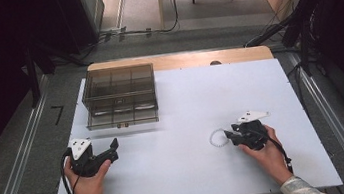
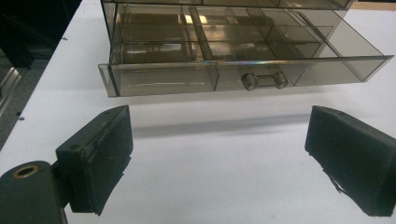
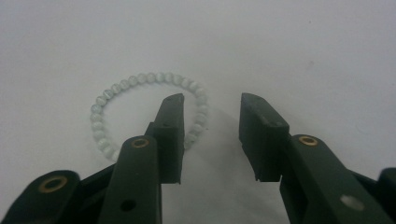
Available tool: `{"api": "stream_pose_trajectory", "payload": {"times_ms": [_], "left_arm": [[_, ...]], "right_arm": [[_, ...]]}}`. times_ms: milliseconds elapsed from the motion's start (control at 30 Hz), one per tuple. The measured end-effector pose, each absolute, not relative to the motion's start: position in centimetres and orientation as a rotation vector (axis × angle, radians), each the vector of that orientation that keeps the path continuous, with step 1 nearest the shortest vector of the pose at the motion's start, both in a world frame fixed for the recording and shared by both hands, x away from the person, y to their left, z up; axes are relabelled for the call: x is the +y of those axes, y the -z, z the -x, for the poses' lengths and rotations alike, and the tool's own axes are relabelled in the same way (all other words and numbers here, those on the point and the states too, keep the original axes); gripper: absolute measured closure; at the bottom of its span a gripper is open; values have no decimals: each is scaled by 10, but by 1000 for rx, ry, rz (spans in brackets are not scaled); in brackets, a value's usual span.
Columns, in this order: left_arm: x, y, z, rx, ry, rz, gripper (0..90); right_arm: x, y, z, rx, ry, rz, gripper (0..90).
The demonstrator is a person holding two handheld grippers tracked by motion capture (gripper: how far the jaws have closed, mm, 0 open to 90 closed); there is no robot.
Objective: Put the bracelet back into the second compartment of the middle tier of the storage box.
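Two hands are holding grippers over a white table (image 1: 181,106). Near the right side, the right gripper (image 3: 212,109) is pointing at a bracelet (image 3: 105,105) of pale beads, which is lying flat on the table. One jaw is sitting inside the ring, the other outside, with the ring's near-right edge between them; the jaws are standing apart and are not pressing it. Well apart on the left, the left gripper (image 2: 219,140) is resting with jaws wide open and nothing between them, facing a clear brown box (image 2: 233,51) of compartments at the table's far left.
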State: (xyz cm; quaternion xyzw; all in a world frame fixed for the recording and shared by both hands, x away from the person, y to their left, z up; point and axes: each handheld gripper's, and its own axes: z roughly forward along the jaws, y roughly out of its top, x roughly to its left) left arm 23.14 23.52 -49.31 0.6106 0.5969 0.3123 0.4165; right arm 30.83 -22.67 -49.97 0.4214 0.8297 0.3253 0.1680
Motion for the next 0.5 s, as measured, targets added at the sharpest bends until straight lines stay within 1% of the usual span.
{"api": "stream_pose_trajectory", "payload": {"times_ms": [267, 333, 500], "left_arm": [[236, 493, -231, 1503, -784, -1528, 82], [236, 494, -231, 1502, -782, -1532, 82], [234, 494, -232, 1500, -778, -1537, 82]], "right_arm": [[-223, 503, -311, 2374, -904, -1194, 648], [-223, 503, -311, 2375, -899, -1194, 684], [-222, 503, -311, 2375, -895, -1186, 733]]}}
